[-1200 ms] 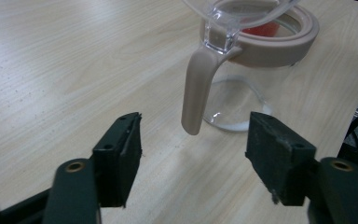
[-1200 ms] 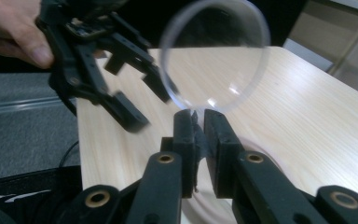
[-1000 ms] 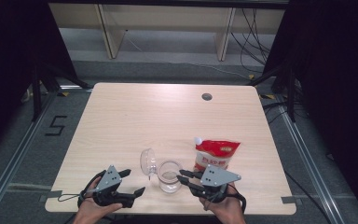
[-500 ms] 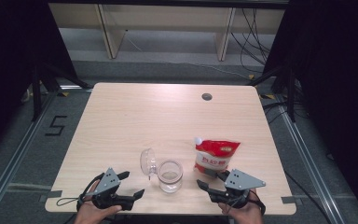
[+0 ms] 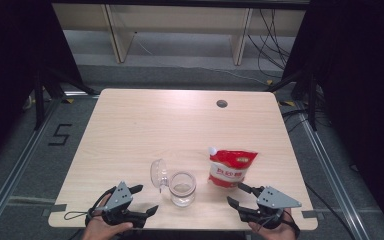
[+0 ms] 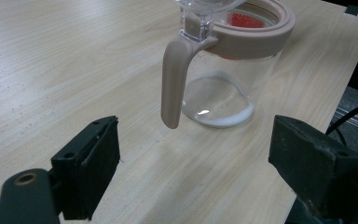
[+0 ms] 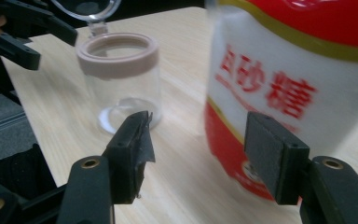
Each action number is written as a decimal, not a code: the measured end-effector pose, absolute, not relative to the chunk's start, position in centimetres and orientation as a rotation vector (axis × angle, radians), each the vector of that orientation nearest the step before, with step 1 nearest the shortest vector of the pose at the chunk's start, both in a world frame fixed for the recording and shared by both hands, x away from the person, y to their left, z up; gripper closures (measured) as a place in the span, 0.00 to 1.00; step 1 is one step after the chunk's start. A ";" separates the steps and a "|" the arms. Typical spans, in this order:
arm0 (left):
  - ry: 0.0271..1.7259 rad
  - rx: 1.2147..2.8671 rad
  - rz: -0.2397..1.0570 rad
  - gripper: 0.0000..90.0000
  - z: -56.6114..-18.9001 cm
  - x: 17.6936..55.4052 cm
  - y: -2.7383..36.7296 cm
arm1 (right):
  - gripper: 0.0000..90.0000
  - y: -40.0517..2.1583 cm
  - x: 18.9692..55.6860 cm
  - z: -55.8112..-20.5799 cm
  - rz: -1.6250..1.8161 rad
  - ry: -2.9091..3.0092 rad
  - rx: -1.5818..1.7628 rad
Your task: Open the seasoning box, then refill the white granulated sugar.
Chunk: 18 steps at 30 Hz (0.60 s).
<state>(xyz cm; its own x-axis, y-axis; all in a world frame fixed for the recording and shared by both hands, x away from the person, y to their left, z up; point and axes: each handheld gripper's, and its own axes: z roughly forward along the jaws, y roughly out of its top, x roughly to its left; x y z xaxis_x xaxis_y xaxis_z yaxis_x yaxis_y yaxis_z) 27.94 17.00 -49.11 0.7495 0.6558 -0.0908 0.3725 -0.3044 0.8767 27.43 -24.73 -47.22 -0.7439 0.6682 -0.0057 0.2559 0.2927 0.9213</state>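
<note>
The sugar bag (image 5: 231,169) lies on the table (image 5: 145,130) just right of the glass jar (image 5: 182,188), straight ahead of my right gripper (image 5: 238,195), whose empty jaws have just been opening.

In the right gripper view the sugar bag (image 7: 298,88) is blurred and cut off at the top and right edges, and in the left gripper view the jar's lid (image 6: 207,4) is cropped by the top edge.

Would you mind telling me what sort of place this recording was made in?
Probably a lab recording bay, not a kitchen: a bare wooden table ringed by black curtains, loose cables along the floor, and taped floor markings.
</note>
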 end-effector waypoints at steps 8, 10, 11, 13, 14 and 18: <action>0.791 1.925 0.365 0.18 -48.9 28.1 17.5 | 0.44 -26.5 27.6 -47.4 1.445 2.118 0.909; 0.793 1.929 0.373 0.18 -49.0 28.2 17.5 | 0.42 -26.7 27.9 -47.5 1.429 2.118 0.923; 0.787 1.925 0.361 0.18 -49.1 28.2 17.5 | 0.41 -26.8 28.0 -47.5 1.418 2.107 0.921; 0.795 1.915 0.354 0.18 -49.1 28.1 17.4 | 0.42 -27.1 28.3 -47.6 1.422 2.111 0.933; 0.792 1.912 0.358 0.18 -49.1 28.1 17.4 | 0.42 -27.2 28.1 -47.7 1.426 2.093 0.970; 0.781 1.902 0.362 0.18 -49.0 28.2 17.5 | 0.38 -27.8 28.5 -47.8 1.422 2.089 0.949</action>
<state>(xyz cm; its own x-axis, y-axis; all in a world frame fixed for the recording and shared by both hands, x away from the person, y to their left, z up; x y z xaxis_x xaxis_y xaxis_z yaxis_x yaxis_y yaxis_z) 28.22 17.46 -48.96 0.7459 0.6600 -0.0897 0.3588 -0.2847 0.8890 28.48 -27.76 -47.75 -0.6683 0.7436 0.0215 0.2925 0.2361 0.9266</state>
